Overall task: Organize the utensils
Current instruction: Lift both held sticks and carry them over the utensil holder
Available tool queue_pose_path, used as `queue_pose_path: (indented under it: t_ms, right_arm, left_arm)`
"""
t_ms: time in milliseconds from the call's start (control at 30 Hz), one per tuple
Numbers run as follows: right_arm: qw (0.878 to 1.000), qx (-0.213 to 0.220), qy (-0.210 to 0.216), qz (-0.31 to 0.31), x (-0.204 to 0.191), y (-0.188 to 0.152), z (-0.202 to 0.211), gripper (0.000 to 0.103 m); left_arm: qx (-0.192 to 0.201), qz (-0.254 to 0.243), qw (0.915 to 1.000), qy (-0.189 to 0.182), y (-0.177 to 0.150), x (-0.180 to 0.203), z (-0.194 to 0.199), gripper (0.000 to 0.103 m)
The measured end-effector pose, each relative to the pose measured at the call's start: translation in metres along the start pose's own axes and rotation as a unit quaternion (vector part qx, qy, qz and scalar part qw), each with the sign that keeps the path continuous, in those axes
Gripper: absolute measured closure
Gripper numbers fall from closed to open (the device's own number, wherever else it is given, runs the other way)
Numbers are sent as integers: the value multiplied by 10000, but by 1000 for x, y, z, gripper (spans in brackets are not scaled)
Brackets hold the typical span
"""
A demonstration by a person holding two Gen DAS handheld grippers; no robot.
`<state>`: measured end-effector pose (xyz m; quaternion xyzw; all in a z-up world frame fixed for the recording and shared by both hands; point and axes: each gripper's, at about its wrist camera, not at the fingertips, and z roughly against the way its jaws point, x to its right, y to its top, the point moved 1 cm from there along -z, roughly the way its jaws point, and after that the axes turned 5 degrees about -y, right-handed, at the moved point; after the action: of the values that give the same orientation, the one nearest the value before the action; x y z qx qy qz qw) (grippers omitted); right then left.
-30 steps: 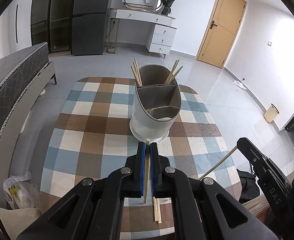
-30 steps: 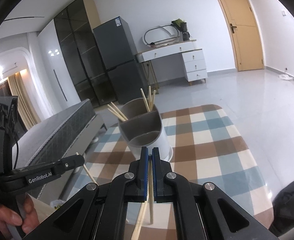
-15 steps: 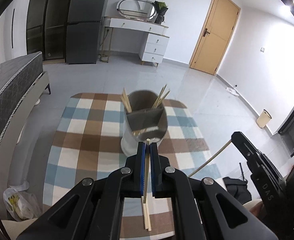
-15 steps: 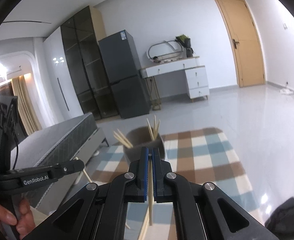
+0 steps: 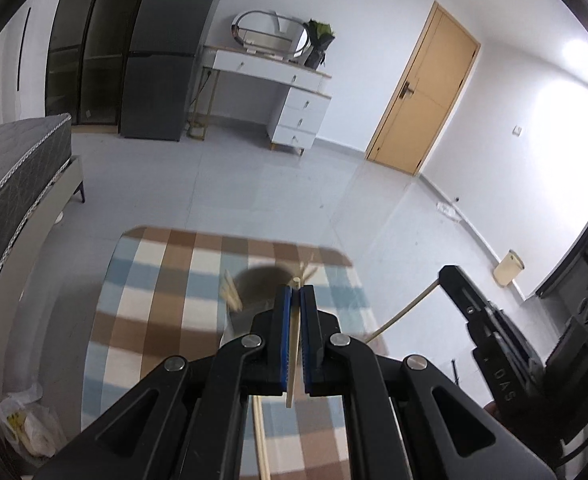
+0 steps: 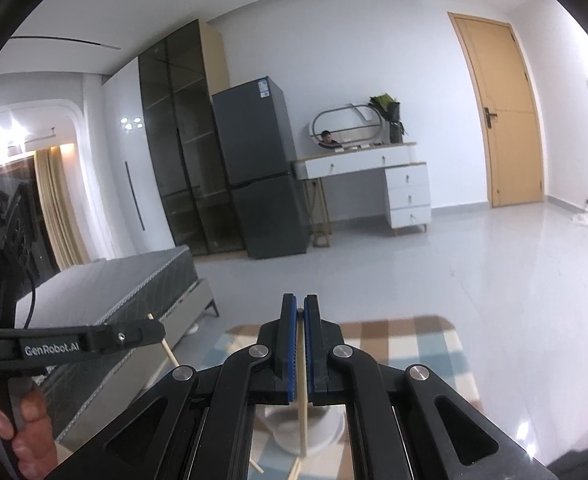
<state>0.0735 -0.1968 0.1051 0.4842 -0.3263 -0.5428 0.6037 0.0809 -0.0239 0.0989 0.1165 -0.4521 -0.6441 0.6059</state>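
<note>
Left tool [image 5: 296, 300] and right tool [image 6: 300, 308], each clamped near the upper end of a slim pale wooden chopstick [image 5: 293, 356] [image 6: 303, 400], above the checked tabletop [image 5: 154, 280]. Both sticks hang roughly upright, long axis along the pads, free ends down. Light, stiff and smooth, they would likely pivot in this high grip; a mid-shaft hold seems steadier.

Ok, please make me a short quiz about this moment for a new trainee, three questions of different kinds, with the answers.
1. True or false: both tools are shut on a chopstick.
2. What stands on the checkered tablecloth ahead of the left tool? A) utensil holder B) kettle C) bowl
3. Fill in: more chopsticks already stand in the ____.

Key
1. True: the left tool pinches one chopstick, the right tool another chopstick.
2. A, the utensil holder.
3. Utensil holder.
</note>
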Motion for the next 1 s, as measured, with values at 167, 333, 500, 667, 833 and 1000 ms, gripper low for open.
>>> queue_pose_path:
  t_ms: [167,333,500,667,833,1000]
  right_arm:
    - [9998,95,137,111,-7,27,-25,100]
    - [9993,135,271,241,-16,45,-52,100]
    - [9987,104,361,335,-22,46,-75,100]
    - [9985,21,387,398,-25,37,-89,100]
    - [9984,-118,374,413,-24,25,-99,100]
    - [9981,-284,335,425,-23,16,-106,100]
  left_arm:
    - [205,48,9998,-61,32,-5,-10,102]
    - [361,184,9991,-91,54,-18,-21,102]
    - [465,282,9985,-20,65,-35,-33,102]
    - [399,446,9982,-31,63,-53,-51,102]
    - [374,519,9979,41,54,-65,-64,102]
    - [130,597,9981,-90,46,-70,-72,102]
